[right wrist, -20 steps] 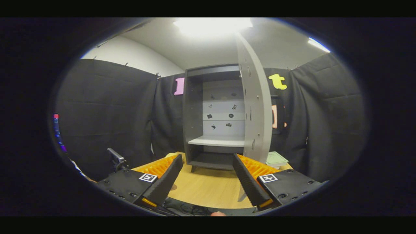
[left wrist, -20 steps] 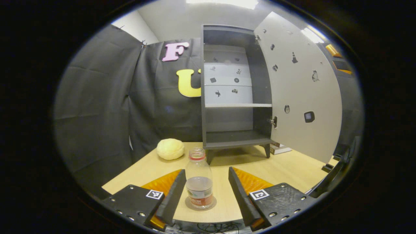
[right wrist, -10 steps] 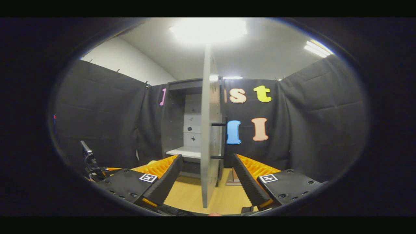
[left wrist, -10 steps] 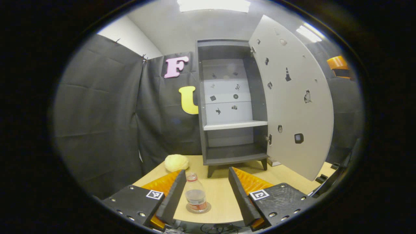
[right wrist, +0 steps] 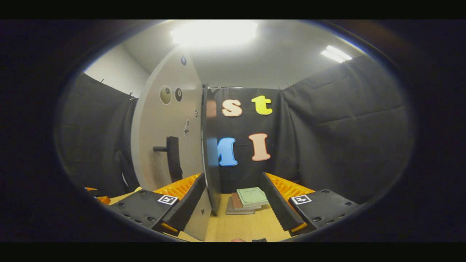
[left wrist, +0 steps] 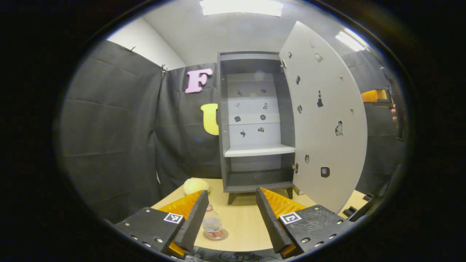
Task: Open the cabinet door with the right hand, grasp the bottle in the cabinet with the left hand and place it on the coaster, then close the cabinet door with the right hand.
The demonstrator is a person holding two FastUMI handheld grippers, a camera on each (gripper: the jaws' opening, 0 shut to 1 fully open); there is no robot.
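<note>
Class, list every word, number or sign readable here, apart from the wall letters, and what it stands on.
Bottle label: too blurred to read.
Booklet cover: too small to read.
Cabinet and door stickers: small pictures, no legible text.
Nothing can be quoted.

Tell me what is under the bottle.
The bottle stands on a round coaster on the table. Only the coaster's rim shows; its middle is covered by the bottle.
</note>
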